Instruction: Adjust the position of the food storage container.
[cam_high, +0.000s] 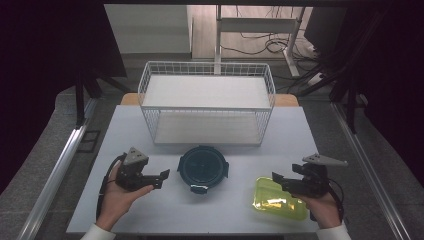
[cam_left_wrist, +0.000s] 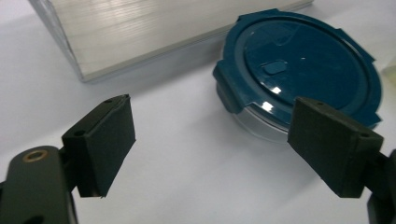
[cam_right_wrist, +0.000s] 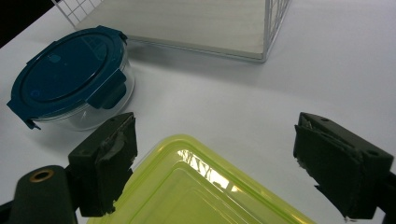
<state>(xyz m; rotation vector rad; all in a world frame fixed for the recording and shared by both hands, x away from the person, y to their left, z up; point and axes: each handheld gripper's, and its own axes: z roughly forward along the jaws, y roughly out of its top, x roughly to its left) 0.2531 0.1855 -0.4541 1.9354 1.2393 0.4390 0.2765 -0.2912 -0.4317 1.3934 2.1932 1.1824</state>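
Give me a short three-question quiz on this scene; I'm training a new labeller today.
1. True or false: the left gripper is shut on the round box.
2. Which container lies under the right gripper? A: round box. B: green box. C: wire rack.
3. Fill in: the round box's lid is dark ____.

Key:
1. False. Its jaws stand open beside the box, with nothing between them.
2. B. The open jaws hover at the green box's near edge.
3. Blue, with clips around the rim; the lid is on.
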